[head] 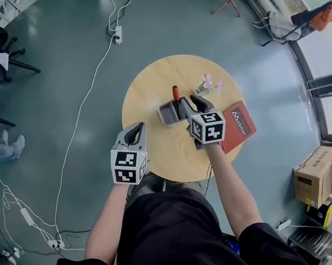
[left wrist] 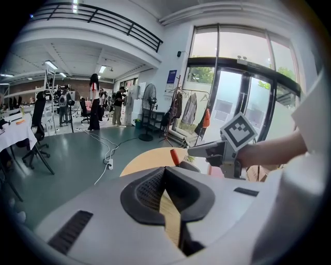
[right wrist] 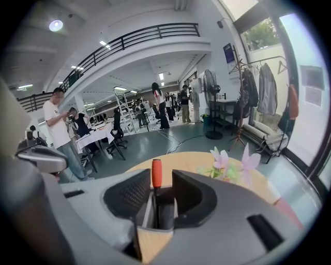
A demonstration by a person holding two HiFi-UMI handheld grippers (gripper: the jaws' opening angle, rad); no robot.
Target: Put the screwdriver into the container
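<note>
A screwdriver with an orange handle [head: 176, 92] stands upright in the grey container [head: 168, 113] near the middle of the round wooden table [head: 144, 94]. My right gripper [head: 190, 107] is just behind the container on my side, open. In the right gripper view the screwdriver [right wrist: 156, 173] and the container's wall [right wrist: 147, 209] show in the gap between the jaws, untouched by the pads. My left gripper [head: 134, 131] hovers over the table's near left edge, shut and empty, its tips [left wrist: 165, 171] meeting. From there the orange handle [left wrist: 175, 156] and the right gripper [left wrist: 199, 150] appear ahead.
A red book [head: 240, 124] lies on the table right of my right gripper. Pink flowers [head: 209, 84] stand behind the container, also in the right gripper view [right wrist: 227, 161]. A white cable with a power strip [head: 117, 35] runs over the floor; cardboard boxes [head: 320, 176] sit at right.
</note>
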